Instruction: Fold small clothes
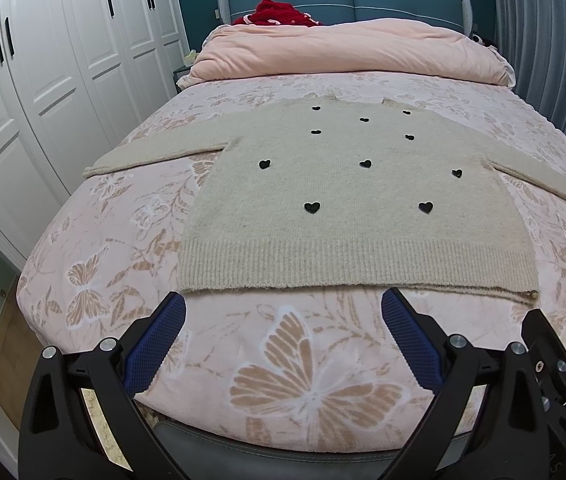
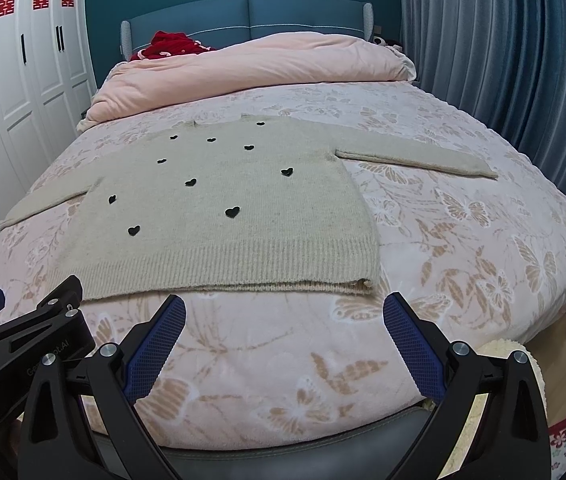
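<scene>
A beige knit sweater with black hearts lies flat on the bed, both sleeves spread out and its ribbed hem nearest me. The right wrist view shows the same sweater left of centre. My left gripper is open with nothing between its blue pads, hovering just short of the hem. My right gripper is open too, near the hem's right corner. The other gripper's black body shows at the lower left of the right wrist view.
The bed has a pink butterfly-print cover. A folded pink duvet and a red garment lie by the blue headboard. White wardrobes stand on the left, a grey-blue curtain on the right.
</scene>
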Motion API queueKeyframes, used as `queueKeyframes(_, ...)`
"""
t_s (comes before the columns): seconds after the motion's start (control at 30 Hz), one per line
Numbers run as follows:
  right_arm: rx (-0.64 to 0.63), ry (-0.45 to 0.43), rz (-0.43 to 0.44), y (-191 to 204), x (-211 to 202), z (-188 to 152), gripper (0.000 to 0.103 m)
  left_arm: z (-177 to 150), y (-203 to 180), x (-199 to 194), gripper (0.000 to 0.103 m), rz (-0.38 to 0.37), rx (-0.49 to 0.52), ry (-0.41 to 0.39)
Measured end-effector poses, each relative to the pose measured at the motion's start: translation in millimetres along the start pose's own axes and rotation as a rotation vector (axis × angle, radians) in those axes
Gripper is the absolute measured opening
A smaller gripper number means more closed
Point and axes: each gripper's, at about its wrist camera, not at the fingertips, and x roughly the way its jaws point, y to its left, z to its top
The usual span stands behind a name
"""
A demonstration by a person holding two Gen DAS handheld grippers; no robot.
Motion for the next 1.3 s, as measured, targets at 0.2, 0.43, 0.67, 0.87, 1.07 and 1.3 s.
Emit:
queueKeyframes(0.2, -0.001, 0.0, 0.001, -0.2, -0.1, -1.5, 0.098, 0.0, 0.3, 0.0, 0.096, 0.0, 0.001, -0.001)
queueKeyframes(0.43, -0.001, 0.001, 0.0, 0.3, -0.4, -1.2, 0.098, -0.5, 0.3, 0.0, 0.096, 0.001, 0.0, 0.0)
queueKeyframes(0.67, -0.001, 0.002, 0.0, 0.1, 0.0, -0.8, 0.098, -0.4, 0.7, 0.1, 0.096, 0.001, 0.0, 0.001)
queueKeyframes(0.87, 0.002, 0.004, 0.0, 0.6, 0.2, -4.7, 0.098, -1.2, 1.0, -0.3, 0.095, 0.001, 0.0, 0.001)
queueKeyframes(1.07, 0.006, 0.009, -0.001, -0.5, 0.8, -6.2, 0.098, -1.7, 1.8, -0.1, 0.095, 0.001, -0.001, 0.002)
queueKeyframes(1.3, 0.009, 0.012, -0.001, -1.3, 1.7, -8.1, 0.098, -3.9, 4.1, 0.5, 0.095, 0.002, -0.001, 0.005)
